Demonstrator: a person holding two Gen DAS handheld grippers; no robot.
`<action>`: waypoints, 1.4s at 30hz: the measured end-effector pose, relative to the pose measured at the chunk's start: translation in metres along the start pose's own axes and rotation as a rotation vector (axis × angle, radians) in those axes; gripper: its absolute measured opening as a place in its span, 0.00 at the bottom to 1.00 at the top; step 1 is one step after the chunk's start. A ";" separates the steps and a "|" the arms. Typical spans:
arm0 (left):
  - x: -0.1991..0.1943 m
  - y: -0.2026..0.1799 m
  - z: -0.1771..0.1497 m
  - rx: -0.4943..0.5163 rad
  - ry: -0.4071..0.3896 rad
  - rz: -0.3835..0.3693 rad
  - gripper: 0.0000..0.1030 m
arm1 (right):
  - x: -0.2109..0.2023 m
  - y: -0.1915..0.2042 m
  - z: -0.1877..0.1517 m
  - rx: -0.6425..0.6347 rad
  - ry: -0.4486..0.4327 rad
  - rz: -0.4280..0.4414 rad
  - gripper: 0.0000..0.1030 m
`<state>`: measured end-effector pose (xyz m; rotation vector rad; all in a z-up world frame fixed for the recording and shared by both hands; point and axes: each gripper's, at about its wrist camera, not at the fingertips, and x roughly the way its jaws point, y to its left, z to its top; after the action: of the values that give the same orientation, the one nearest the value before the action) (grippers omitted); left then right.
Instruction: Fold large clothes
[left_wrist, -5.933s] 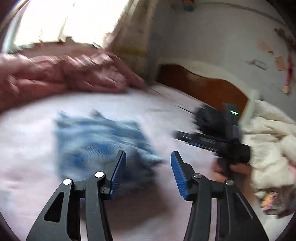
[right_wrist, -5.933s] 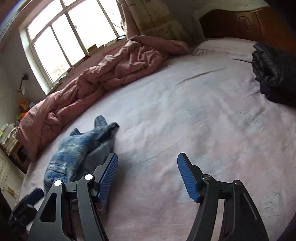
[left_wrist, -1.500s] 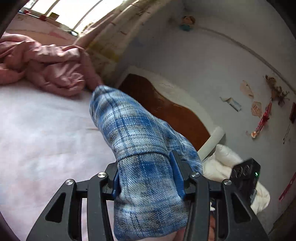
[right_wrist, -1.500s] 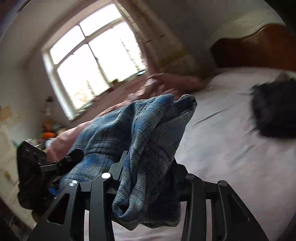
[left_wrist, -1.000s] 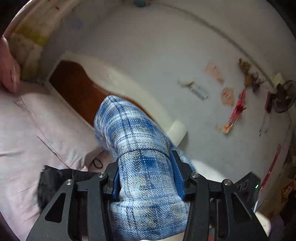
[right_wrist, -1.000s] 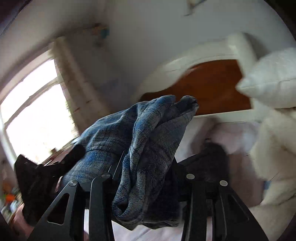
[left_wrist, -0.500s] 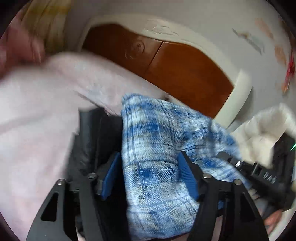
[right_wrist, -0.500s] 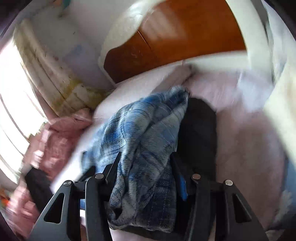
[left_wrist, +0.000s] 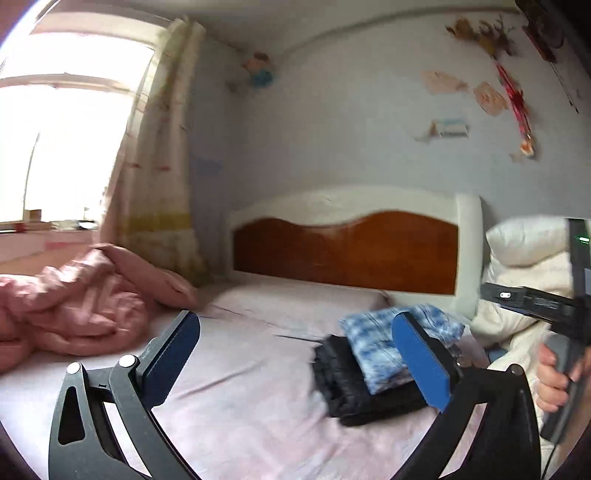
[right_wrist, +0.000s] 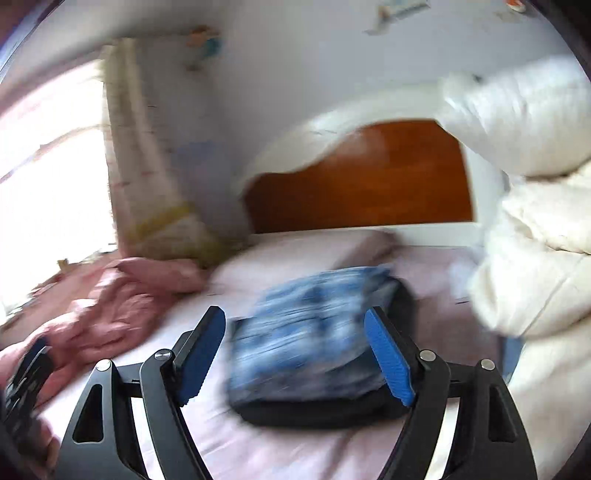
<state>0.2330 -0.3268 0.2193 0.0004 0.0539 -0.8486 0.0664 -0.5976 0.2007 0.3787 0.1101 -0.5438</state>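
The folded blue plaid shirt lies on top of a folded black garment on the pink bed sheet, near the headboard. My left gripper stands wide, its jaws still opening, with nothing between its pads; the stack sits behind its right finger. My right gripper is also opening, drawn back from the shirt, whose blurred shape shows between the fingers without touching the pads. In the left wrist view a hand holds the right gripper at the far right.
A wooden headboard with a white frame stands behind the stack. White padded bedding is piled at the right. A crumpled pink quilt lies at the left under the window and curtain. The pink sheet spreads in front.
Both grippers let go of the plaid shirt, which now rests on the black garment. Both have opened and pulled back; the left one has swung left.
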 end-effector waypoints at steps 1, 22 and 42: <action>-0.014 0.006 0.006 0.002 -0.003 0.002 1.00 | -0.019 0.013 -0.001 0.010 -0.031 0.024 0.79; -0.037 0.052 -0.085 0.116 -0.023 0.059 1.00 | -0.020 0.090 -0.120 -0.238 -0.060 -0.175 0.84; 0.046 0.031 -0.152 0.161 0.084 0.077 1.00 | 0.078 0.074 -0.171 -0.276 0.094 -0.372 0.96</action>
<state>0.2792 -0.3370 0.0645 0.1881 0.0635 -0.7735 0.1708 -0.5122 0.0508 0.1120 0.3466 -0.8662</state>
